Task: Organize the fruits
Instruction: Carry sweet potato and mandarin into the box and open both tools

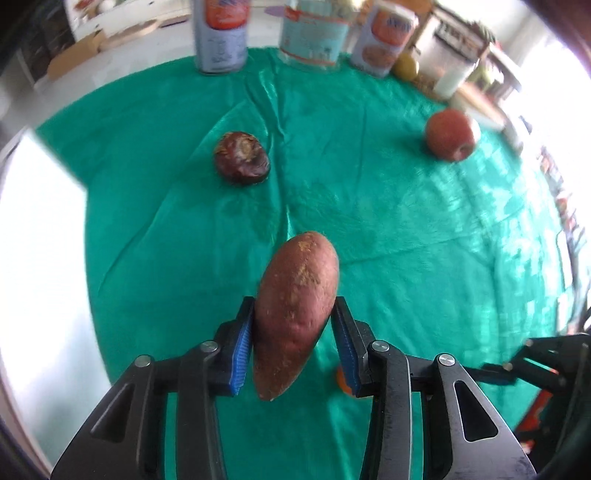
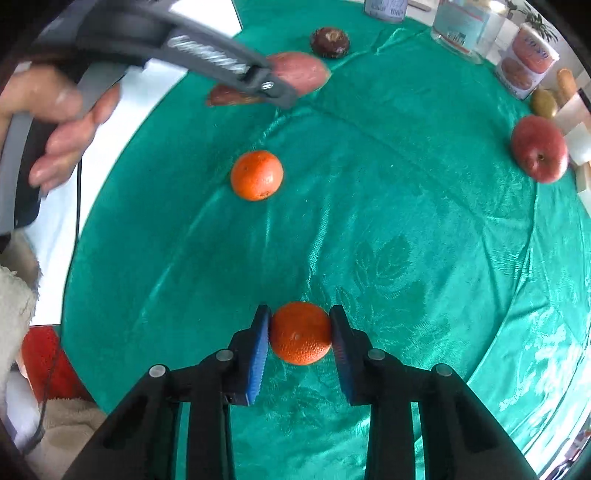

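My left gripper (image 1: 293, 325) is shut on a reddish-brown sweet potato (image 1: 295, 314) and holds it above the green cloth (image 1: 406, 240). The right wrist view shows that gripper (image 2: 273, 85) and the sweet potato (image 2: 303, 70) at the far left. My right gripper (image 2: 300, 332) is shut on an orange (image 2: 300, 334) near the cloth's front. A second orange (image 2: 256, 175) lies on the cloth ahead. A dark brown round fruit (image 1: 242, 158) (image 2: 330, 42) lies at the back. A red apple (image 1: 452, 134) (image 2: 539, 153) lies at the right.
Tins and a jar (image 1: 314, 33) stand along the cloth's far edge, with a yellow-green fruit (image 2: 543, 103) beside them. White table surface (image 1: 40, 258) lies left of the cloth. A towel (image 2: 14, 306) lies at the near left.
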Motion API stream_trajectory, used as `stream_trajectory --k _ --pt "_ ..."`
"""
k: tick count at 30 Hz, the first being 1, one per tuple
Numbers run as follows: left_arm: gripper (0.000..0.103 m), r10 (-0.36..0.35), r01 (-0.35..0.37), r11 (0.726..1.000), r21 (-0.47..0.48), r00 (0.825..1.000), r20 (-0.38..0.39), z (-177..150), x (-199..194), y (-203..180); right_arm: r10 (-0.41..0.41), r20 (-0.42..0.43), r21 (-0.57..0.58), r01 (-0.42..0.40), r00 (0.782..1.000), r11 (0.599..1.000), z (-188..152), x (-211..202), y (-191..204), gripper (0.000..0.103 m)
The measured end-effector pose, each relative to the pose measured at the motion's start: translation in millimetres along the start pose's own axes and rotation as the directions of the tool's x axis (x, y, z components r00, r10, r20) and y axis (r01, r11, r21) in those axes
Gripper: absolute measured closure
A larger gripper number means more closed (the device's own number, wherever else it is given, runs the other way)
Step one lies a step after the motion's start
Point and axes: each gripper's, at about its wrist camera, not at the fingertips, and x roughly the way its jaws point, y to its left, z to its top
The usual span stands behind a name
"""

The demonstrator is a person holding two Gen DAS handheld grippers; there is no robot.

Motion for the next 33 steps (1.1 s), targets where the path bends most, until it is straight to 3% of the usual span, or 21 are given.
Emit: stream_trajectory --k 5,8,11,14,17,19,21,22,24,25,28,30,31,32,33 --pt "0.062 -0.142 0.164 0.975 -0.15 0.979 0.148 -60.3 -97.1 17.0 0.05 0.145 0.037 -0.056 0.988 0.998 -4.3 -67.3 -0.3 0.071" --pt "0.062 -0.184 0.23 0.951 -0.204 0.957 0.222 -103.5 -158.9 32.0 0.118 0.225 0.005 -0.123 0.967 0.992 6.7 -111.7 21.5 0.071" --pt "0.062 -0.206 0.289 0.916 -0.28 0.935 0.29 -150.0 -214.3 56.2 0.218 0.281 -0.067 -0.208 0.935 0.976 20.8 -145.2 67.3 0.071" --pt "0.062 -0.153 0.282 0.89 -0.358 0.925 0.347 -193.4 -252.0 86.0 0.344 0.285 -0.149 -0.313 0.895 0.938 35.0 -158.3 121.9 0.071" --pt "0.062 -0.022 0.177 0.879 -0.442 0.943 0.333 -226.3 -255.6 118.4 0.424 0.227 -0.207 -0.382 0.877 0.901 54.1 -139.0 182.5 0.071" --pt "0.062 0.053 0.102 0.856 -0.507 0.958 0.283 -243.2 -236.3 140.4 0.445 0.167 -0.219 -0.407 0.88 0.887 62.8 -112.0 215.0 0.071" --pt "0.062 0.085 0.052 0.828 -0.558 0.973 0.217 -257.9 -206.6 161.8 0.462 0.094 -0.218 -0.435 0.882 0.874 67.6 -84.5 247.1 0.071" --pt "0.062 0.093 0.031 0.813 -0.582 0.979 0.182 -263.7 -190.4 171.3 0.432 0.079 -0.237 -0.404 0.899 0.884 69.3 -72.7 263.0 0.071" --pt "0.062 0.104 -0.002 0.792 -0.611 0.986 0.131 -277.1 -168.3 183.1 0.302 0.105 -0.298 -0.26 0.947 0.918 75.2 -51.9 290.2 0.071" --pt "0.062 0.108 -0.015 0.788 -0.616 0.988 0.114 -280.8 -158.7 186.7 0.265 0.106 -0.306 -0.222 0.958 0.926 77.7 -40.7 296.5 0.07" --pt "0.061 0.127 -0.044 0.798 -0.601 0.987 0.097 -286.5 -147.4 186.9 0.201 0.109 -0.312 -0.159 0.974 0.937 85.8 -17.4 308.0 0.07" --pt "0.058 0.178 -0.091 0.811 -0.579 0.979 0.096 -288.7 -148.9 183.0 0.172 0.122 -0.318 -0.126 0.978 0.94 88.3 -8.7 309.1 0.069" --pt "0.053 0.208 -0.114 0.813 -0.571 0.973 0.101 -290.2 -151.4 183.0 0.158 0.133 -0.316 -0.109 0.978 0.942 87.6 -6.1 308.1 0.069" --pt "0.042 0.226 -0.127 0.816 -0.564 0.968 0.109 -290.5 -155.3 181.5 0.159 0.142 -0.312 -0.109 0.977 0.944 86.5 -5.5 306.3 0.065" --pt "0.031 0.248 -0.141 0.817 -0.559 0.961 0.12 -290.6 -158.7 179.9 0.175 0.153 -0.305 -0.122 0.973 0.945 85.4 -6.4 301.2 0.056"
